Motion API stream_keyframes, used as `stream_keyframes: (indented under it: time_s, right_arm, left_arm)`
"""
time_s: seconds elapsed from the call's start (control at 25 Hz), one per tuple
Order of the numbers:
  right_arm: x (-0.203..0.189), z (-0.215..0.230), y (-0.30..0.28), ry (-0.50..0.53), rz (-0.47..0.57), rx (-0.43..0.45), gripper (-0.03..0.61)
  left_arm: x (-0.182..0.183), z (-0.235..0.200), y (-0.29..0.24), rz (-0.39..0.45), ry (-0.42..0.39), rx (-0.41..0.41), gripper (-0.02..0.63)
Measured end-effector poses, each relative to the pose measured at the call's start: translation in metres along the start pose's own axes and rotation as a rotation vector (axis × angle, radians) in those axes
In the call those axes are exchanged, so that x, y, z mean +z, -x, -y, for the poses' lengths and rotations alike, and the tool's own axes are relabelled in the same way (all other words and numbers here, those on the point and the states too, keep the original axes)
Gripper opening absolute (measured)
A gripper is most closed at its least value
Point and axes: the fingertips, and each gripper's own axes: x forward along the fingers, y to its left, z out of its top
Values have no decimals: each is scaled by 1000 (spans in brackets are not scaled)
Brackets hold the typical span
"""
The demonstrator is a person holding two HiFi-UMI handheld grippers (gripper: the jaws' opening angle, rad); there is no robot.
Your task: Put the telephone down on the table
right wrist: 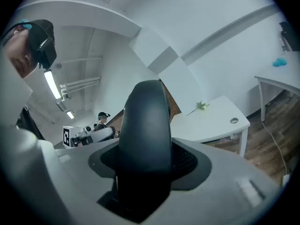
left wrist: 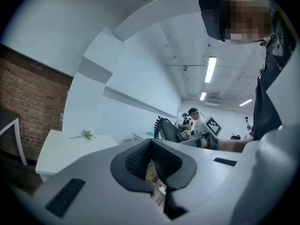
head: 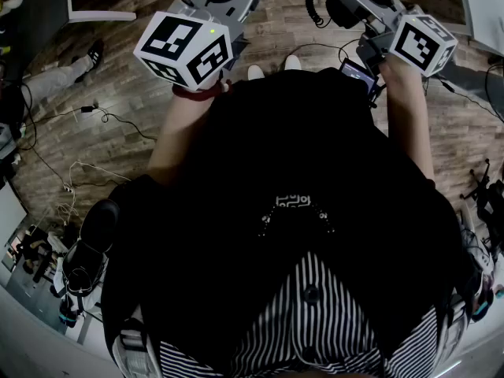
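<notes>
Gripping the telephone across its dark curved handset, the right tongs are clamped on it. Their ribbed pads press on either side, so the handset rises upright through the middle of the right gripper view. That hold probably serves to steady it for carrying, since the white counter lies well apart at the right of that frame, bare but for a small green sprig. In the head view the coiled cord hangs at the top centre. The left tongs are together at their tips with nothing between them, raised at the upper left of the head view, likely just to stay clear. The telephone is not yet on the counter.
</notes>
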Motion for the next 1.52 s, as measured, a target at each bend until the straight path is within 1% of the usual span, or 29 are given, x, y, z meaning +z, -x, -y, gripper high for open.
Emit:
stream_keyframes:
  time_s: [0.16,0.32,0.48,0.72,0.92,1.16,1.36,1.52]
  right_arm:
    - [6,5,0,10,1,20,275]
    - [-2,24,8,-28,-3,-9,275]
    - [3,23,10,-56,11,47,275]
    - [21,34,21,-56,35,100,275]
    - [35,59,35,-60,46,123,275]
    - [42,73,41,-82,38,173,275]
    - [40,72,46,-78,13,208,275]
    - [41,74,49,-60,-6,214,275]
  left_arm:
    - [-2,2,0,-12,3,-1,8]
    - [-16,6,1,-52,12,-5,8]
    - [-19,11,-6,-64,12,-15,8]
    - [-13,22,-27,-60,4,-26,8]
    - [-13,29,-39,-69,-2,9,8]
    - [-18,39,-46,-84,16,66,8]
    - [-19,45,-52,-69,37,104,8]
    - [-17,51,-65,-63,37,102,8]
